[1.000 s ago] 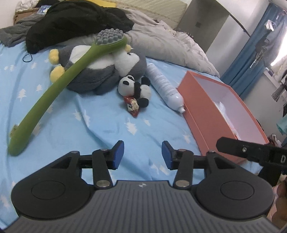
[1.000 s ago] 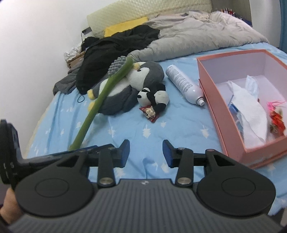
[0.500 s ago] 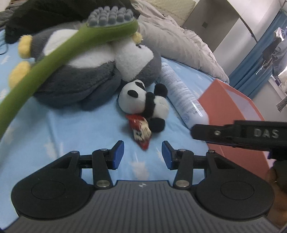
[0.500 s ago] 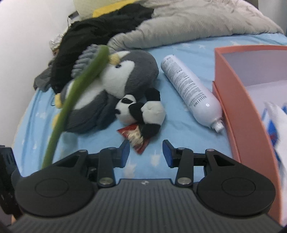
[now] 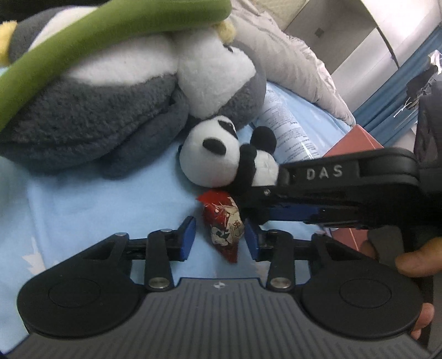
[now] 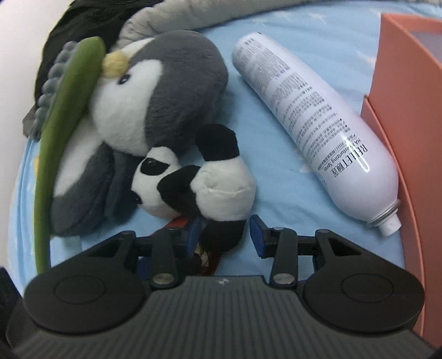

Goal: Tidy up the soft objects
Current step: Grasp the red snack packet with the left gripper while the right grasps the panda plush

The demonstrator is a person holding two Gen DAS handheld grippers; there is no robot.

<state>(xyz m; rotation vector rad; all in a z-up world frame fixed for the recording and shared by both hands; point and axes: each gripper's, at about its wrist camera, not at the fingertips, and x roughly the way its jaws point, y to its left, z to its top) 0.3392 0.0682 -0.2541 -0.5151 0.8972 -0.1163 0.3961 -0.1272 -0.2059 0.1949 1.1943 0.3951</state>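
Blue curtains (image 5: 397, 91) and a pale cupboard (image 5: 367, 24) fill the room behind the bed at about 1 o'clock in the left wrist view. Below them lies the bed (image 5: 69, 204), its light blue sheet printed with white trees, with a grey duvet (image 5: 292, 63) bunched at the far side.

Biggest among the things on it is the grey penguin plush (image 6: 165, 91), at 11 o'clock from the right tool, with a long green brush (image 6: 63, 116) lying across it. A salmon box (image 6: 397, 82) stands at 2 o'clock, and a white spray can (image 6: 312, 121) lies touching its wall.

Smaller is the panda plush (image 6: 199, 179), against the penguin's lower edge. The right tool (image 6: 221, 237) is spread wide with the panda's black leg between its fingers, not yet pinched. Smallest is a red charm (image 5: 223, 223) at the panda's foot; the left tool (image 5: 218, 237) is likewise parted, straddling it and gripping nothing.

Risks, as a judgement: both tools crowd the same small spot (the right one crosses in front of the left at 3 o'clock), so closing together could knock fingers. A pinch on the limp leg alone may slip or let the panda swing. Whether the charm is tied to the panda cannot be told; if so, opposing pulls would fight.
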